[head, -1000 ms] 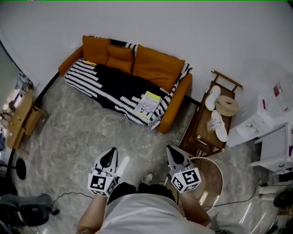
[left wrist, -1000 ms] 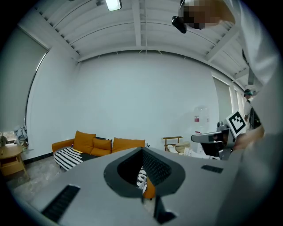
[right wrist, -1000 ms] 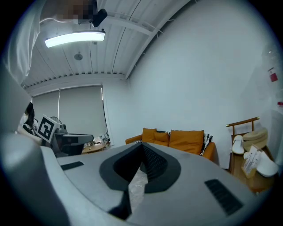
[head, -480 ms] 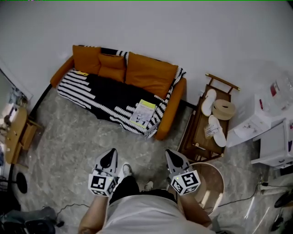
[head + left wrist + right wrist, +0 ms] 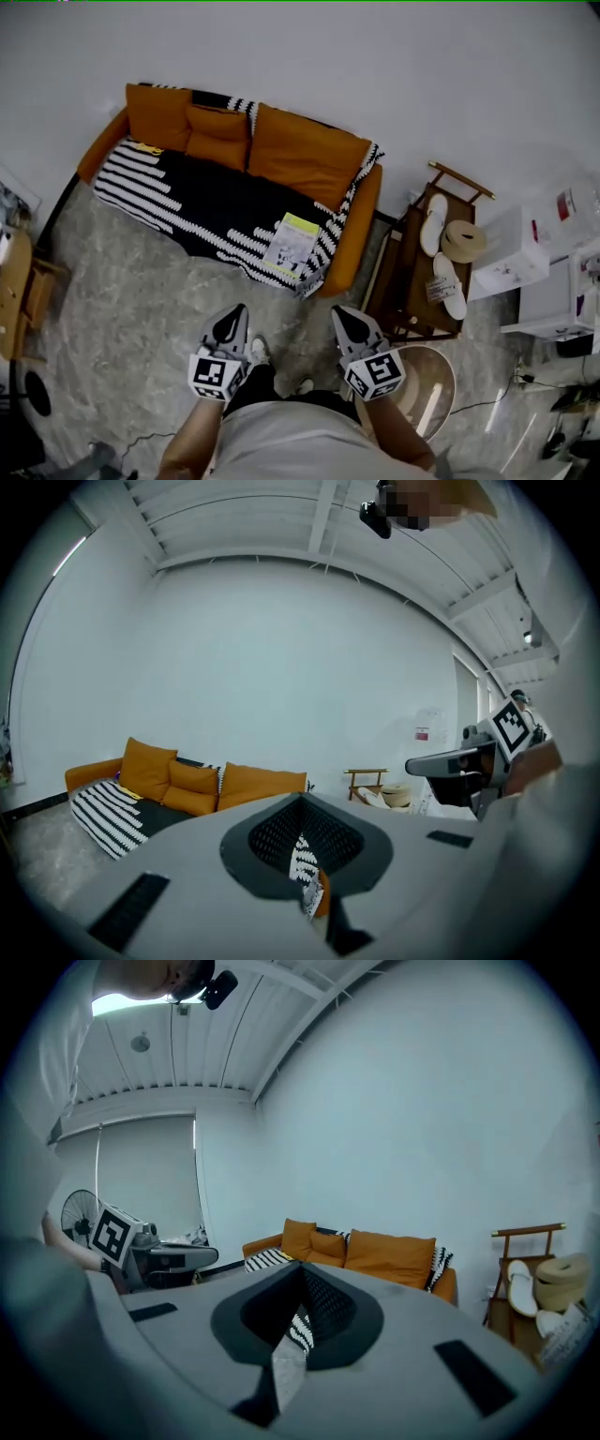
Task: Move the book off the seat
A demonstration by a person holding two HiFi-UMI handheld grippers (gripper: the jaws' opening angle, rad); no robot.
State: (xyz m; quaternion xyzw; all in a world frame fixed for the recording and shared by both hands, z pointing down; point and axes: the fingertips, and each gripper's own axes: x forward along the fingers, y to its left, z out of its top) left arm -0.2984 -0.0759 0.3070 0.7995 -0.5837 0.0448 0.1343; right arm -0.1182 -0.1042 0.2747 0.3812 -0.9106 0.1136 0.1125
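Left grey two-jaw gripper point(image 5: 228, 324): jaws pressed together, nothing between them. Right grey two-jaw gripper point(image 5: 346, 322): clenched tight too, and empty. Both hang above the grey marbled floor point(image 5: 141, 300). The white-and-yellow book point(image 5: 291, 246) lies flat on the black-and-white striped blanket point(image 5: 187, 192) at the right end of the orange sofa point(image 5: 309, 150) seat, well apart from both tips.

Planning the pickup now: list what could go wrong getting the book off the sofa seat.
1. The book lies by the sofa's front edge on a striped blanket; a nudge may drop it, or jaws may snag the blanket.
2. The left gripper and right gripper are shut; they must open first.
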